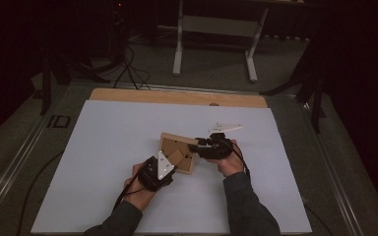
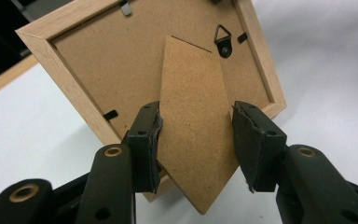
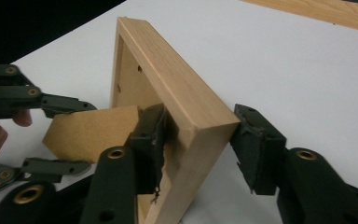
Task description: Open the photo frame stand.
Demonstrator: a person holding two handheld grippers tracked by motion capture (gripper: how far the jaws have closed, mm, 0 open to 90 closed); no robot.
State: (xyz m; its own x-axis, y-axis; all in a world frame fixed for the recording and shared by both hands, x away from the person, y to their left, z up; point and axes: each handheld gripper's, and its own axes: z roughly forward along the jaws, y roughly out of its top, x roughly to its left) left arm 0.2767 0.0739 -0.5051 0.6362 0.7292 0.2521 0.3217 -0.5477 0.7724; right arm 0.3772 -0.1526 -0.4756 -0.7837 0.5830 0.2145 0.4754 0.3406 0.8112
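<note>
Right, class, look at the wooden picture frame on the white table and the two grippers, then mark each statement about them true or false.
1. The light wooden picture frame shows its brown fibreboard back to the left gripper. True.
2. The brown fibreboard stand flap lies between the left gripper's fingers. True.
3. The right gripper straddles a corner of the frame. True.
4. The frame lies flat, glass up. False: it is tilted up off the white table surface.
5. A metal hanging loop is missing from the back. False: a triangular one sits near the flap's top.
</note>
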